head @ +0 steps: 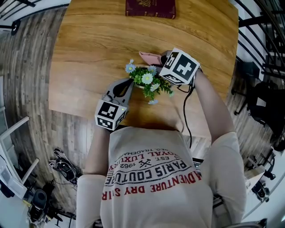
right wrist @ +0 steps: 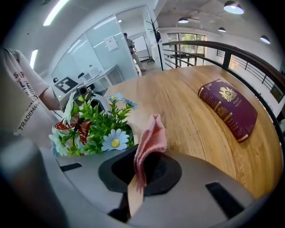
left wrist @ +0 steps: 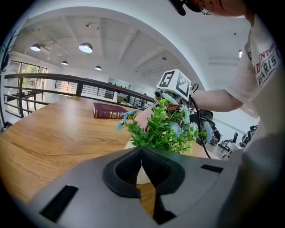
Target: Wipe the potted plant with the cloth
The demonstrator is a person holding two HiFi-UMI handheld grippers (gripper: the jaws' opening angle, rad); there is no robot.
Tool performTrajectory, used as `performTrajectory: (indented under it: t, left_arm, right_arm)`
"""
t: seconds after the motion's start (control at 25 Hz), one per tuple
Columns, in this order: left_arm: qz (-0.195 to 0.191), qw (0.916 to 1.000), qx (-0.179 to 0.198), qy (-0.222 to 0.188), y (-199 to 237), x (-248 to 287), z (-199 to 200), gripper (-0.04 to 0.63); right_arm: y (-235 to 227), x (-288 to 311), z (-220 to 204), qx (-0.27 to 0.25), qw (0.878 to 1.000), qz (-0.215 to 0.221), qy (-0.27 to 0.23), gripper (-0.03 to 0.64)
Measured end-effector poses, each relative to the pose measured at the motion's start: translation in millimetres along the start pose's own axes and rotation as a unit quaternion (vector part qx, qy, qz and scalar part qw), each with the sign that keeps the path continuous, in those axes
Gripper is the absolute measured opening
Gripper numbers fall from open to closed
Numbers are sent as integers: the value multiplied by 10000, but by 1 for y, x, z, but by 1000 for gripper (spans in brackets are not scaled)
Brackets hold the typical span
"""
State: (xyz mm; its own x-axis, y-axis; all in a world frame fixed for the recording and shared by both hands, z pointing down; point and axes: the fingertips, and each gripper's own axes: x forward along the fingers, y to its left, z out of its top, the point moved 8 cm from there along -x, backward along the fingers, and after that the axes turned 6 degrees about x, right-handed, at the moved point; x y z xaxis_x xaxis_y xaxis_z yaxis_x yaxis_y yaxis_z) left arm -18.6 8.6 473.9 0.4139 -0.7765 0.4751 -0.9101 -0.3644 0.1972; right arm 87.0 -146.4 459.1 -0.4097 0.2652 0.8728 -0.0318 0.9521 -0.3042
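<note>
Wooden table (right wrist: 191, 120); right gripper (right wrist: 138, 178) clamps cloth (right wrist: 149, 140), clear only in its view; left gripper (left wrist: 141, 153) clenched

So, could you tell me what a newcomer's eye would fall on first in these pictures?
Probably the potted plant with its blue and white flowers, in the middle of the table. Next, the pink cloth pinched in the right claw beside it, and the dark red book at the far edge.

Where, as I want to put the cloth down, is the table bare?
Bare wood spans the round wooden table between the dark red hardback book and the green flowering potted plant, and left of it. Crowded only round the plant.
</note>
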Motion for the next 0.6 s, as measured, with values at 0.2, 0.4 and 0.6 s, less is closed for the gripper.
performTrajectory:
  t: [0.2,0.4,0.6]
  left_arm:
    - [-30,10000,44,39,0,0,1,17]
    - [-76,10000,-6,35,0,2,0,17]
    - [-132,9999,-30,2,2,2,0,18]
  right_arm:
    - [6,2,11,-315,9986,-233,347,35]
    - [12,11,30,-397,9976,-190,529,35]
    - [21,15,52,-626,9956,-7,696,35]
